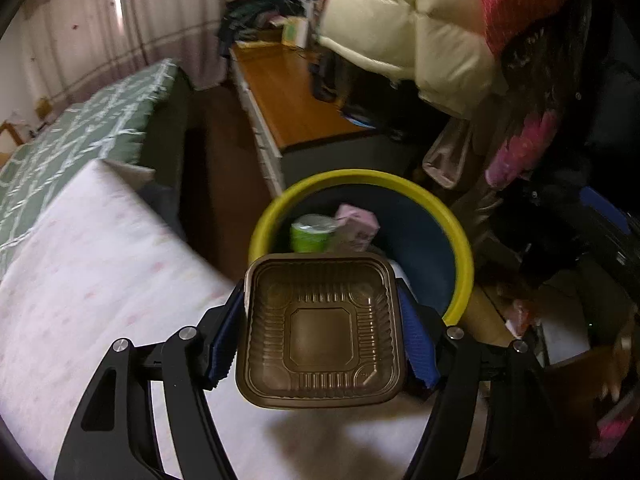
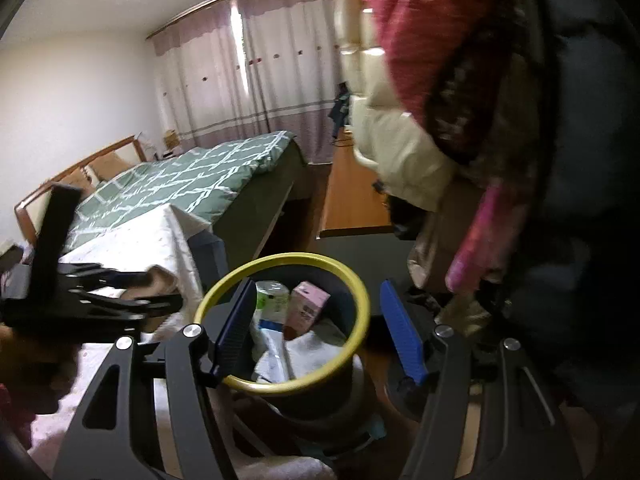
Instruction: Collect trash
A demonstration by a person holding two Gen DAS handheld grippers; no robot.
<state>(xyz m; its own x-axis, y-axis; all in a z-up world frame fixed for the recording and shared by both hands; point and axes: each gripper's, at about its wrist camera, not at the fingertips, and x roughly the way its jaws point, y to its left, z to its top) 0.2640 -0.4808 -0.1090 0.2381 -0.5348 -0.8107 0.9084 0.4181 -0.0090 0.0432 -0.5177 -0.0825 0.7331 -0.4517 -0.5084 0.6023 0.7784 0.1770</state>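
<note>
1. Yellow-rimmed trash bin on the floor just beyond the edge of a counter draped in a pale floral cloth; dark inside, seen from above in both wrist views.
2. Inside the bin: a green-and-white can upright beside a pink carton, with white crumpled paper and a white-and-blue wrapper lower down in the right wrist view.
3. Brown ribbed plastic tray, square and empty, clamped at its two sides between the blue pads of the left gripper; open face turned toward the camera, far edge overlapping the near rim of the bin in the picture.
4. Left gripper angled downward over the counter's edge, pointed at the bin.
5. Right gripper spread wide and holding nothing, blue pads framing the bin's rim from above, one on either side in the picture.
6. Left gripper's black frame also visible at the left edge of the right wrist view, above the counter.
7. Backdrop: bed with a green grid-patterned quilt, pinkish curtains, a wooden bench, and hanging cream and red padded jackets.
</note>
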